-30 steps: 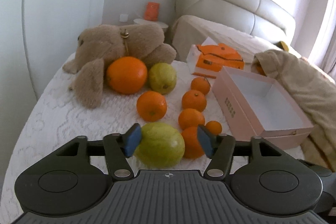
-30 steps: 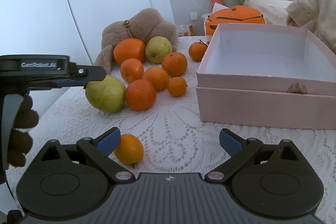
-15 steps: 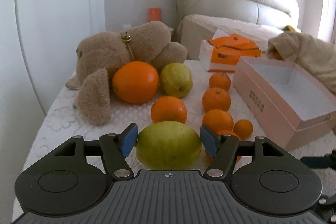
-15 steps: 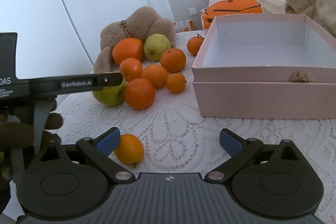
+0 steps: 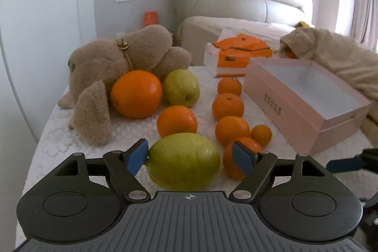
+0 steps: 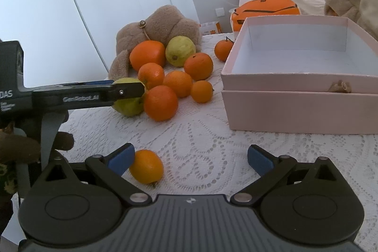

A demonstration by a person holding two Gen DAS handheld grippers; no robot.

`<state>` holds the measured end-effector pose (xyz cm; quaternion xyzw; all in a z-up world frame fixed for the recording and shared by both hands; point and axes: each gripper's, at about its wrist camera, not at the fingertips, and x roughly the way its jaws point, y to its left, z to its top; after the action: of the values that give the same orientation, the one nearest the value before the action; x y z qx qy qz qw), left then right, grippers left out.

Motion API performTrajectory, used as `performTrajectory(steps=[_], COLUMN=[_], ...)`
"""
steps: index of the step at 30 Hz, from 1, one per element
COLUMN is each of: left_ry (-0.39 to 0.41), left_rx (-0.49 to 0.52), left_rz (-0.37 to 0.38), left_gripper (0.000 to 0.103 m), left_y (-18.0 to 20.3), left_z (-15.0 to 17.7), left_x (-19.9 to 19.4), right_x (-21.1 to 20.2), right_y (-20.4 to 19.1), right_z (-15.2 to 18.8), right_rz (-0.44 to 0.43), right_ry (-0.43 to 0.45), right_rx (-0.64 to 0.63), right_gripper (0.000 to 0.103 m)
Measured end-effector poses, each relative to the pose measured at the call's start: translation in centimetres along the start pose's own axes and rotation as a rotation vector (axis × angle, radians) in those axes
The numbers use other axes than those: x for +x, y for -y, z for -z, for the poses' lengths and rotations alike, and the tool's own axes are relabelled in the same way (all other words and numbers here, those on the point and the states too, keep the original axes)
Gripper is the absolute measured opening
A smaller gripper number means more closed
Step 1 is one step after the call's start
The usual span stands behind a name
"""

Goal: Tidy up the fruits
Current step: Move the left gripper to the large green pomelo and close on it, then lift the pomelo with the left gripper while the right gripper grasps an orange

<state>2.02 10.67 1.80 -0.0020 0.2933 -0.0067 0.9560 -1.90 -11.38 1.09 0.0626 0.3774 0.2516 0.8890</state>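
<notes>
The left tool [image 5: 189, 156] is reaching in low over the lace-covered table [image 6: 208, 134], its two blue pads spread wide around a large yellow-green lemon [image 5: 183, 161]. The pad on the left is touching or almost touching the lemon's end; the pad on the right is standing a little off the fruit, in front of an orange [image 5: 238, 158] lying just beside the lemon on that side. The lemon is sitting on the cloth, not lifted. In the right wrist view the same left tool [image 6: 128, 89] is showing from the side, its dark arm lying across the top of the lemon [image 6: 128, 99].

Ahead of the left tool several more oranges are lying in a loose cluster, with a big orange [image 5: 136, 93] and a second lemon [image 5: 181, 87] farther off, both touching a brown plush toy [image 5: 122, 63]. To the right and ahead an open pink box [image 5: 304, 98] is standing with nothing inside it.

The right tool [image 6: 190, 158] is hovering low over the cloth with its jaws opened wide and nothing between them. A small orange [image 6: 146, 165] is lying just inside its left pad, close to it, though contact is unclear. The pink box [image 6: 300, 98] is sitting ahead of this tool and to the right, and the fruit cluster is ahead to the left.
</notes>
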Motion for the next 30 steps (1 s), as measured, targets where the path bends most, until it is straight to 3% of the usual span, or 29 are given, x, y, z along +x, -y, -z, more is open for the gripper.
performTrajectory(steps=[7,19,28,30], left_ry=[-0.059,-0.066,-0.019,-0.016], left_rx=[0.001,-0.094,-0.187,-0.2], left_rz=[-0.053,0.007,0.027,0.04], left_gripper=[0.077,0.075,0.074,0.074], left_y=[-1.2,-3.1,-3.5,-3.4], left_z=[0.5,-0.6,1.4,2.1], left_x=[2.6,4.1,-1.0,-2.6], right_x=[0.0,0.1,-1.1,-1.4], right_y=[0.0,-0.1,-2.1,-3.0], right_z=[0.0,0.1,0.4,0.8], right_rz=[-0.001,0.0,0.052,0.056], right_ry=[-0.001,-0.001,0.021,0.017], right_rx=[-0.001,-0.004,-0.105,-0.16], right_gripper=[0.102,0.102,0.101,0.091])
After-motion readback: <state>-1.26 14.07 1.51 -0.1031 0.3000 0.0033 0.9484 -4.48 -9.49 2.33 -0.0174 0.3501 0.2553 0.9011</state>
